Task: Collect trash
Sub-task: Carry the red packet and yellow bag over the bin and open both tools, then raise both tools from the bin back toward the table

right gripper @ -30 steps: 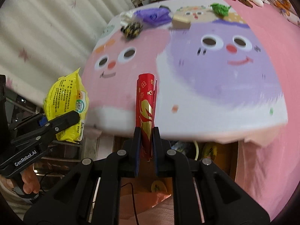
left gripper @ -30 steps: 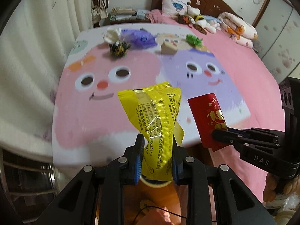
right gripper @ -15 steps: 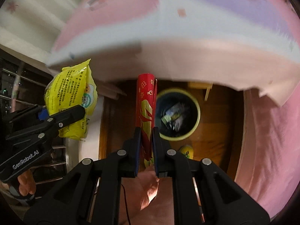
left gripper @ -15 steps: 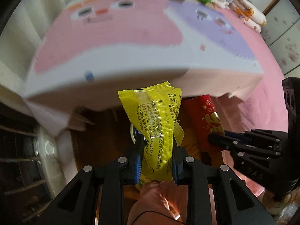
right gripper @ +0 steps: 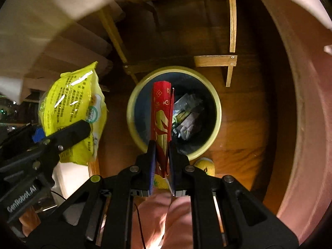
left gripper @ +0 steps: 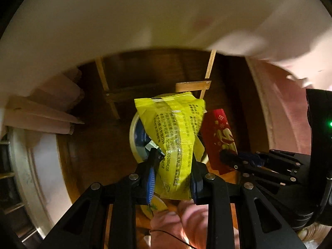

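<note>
the pink bed cover point(right gripper: 307, 108) hangs over a brown wood floor point(right gripper: 244, 124). on the floor sits a round bin point(right gripper: 215, 128) with a yellow rim and some trash inside. the left gripper point(left gripper: 172, 172) is squeezed tight on a yellow snack bag point(left gripper: 176, 132), beside the bin. the right gripper point(right gripper: 161, 157) pinches a red envelope point(right gripper: 161, 112), held right above the bin's open top.

Home bedroom: bedsheet point(left gripper: 145, 20) overhang, wood floor point(right gripper: 238, 124), bin point(right gripper: 215, 112) w/ trash.
</note>
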